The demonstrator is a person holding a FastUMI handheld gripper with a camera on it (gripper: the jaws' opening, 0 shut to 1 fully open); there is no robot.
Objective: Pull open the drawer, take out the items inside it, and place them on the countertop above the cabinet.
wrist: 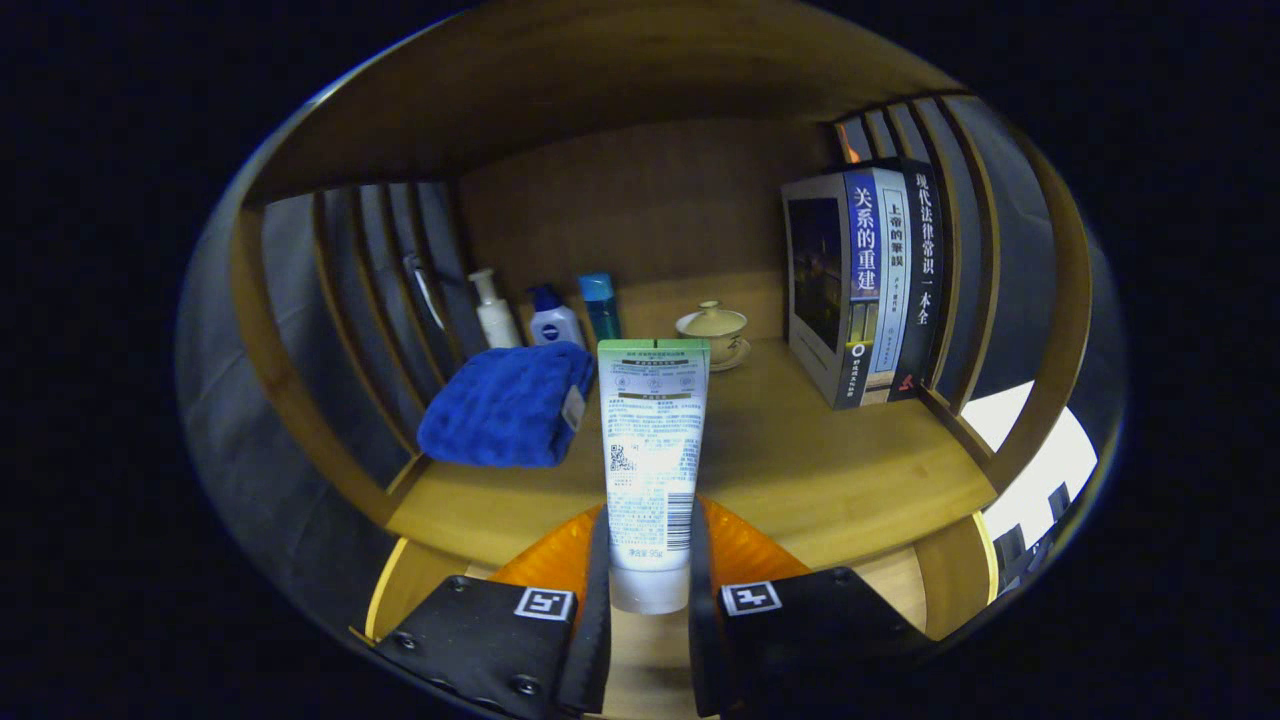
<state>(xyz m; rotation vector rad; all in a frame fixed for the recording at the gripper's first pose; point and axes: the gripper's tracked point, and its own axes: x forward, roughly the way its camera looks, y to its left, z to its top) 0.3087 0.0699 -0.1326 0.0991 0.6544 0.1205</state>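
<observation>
Holding a tube [652, 455] upright in the claw [650, 585], above the wooden surface [830, 470].

Gripper view: both claw fingers [598, 580] press on the lower end of the tube, one on each side; the tube's flat crimped end points up and its cap end sits low between the fingers. Beyond it, on the surface, a folded blue towel [508, 405] lies to the left. Behind the towel stand a white pump bottle [492, 310], a small blue-capped white bottle [553, 318] and a teal bottle [600, 305], side by side. A lidded cup on a saucer [714, 330] sits near the back panel. A row of books [865, 285] stands upright to the right against slatted side rails [950, 240].
</observation>
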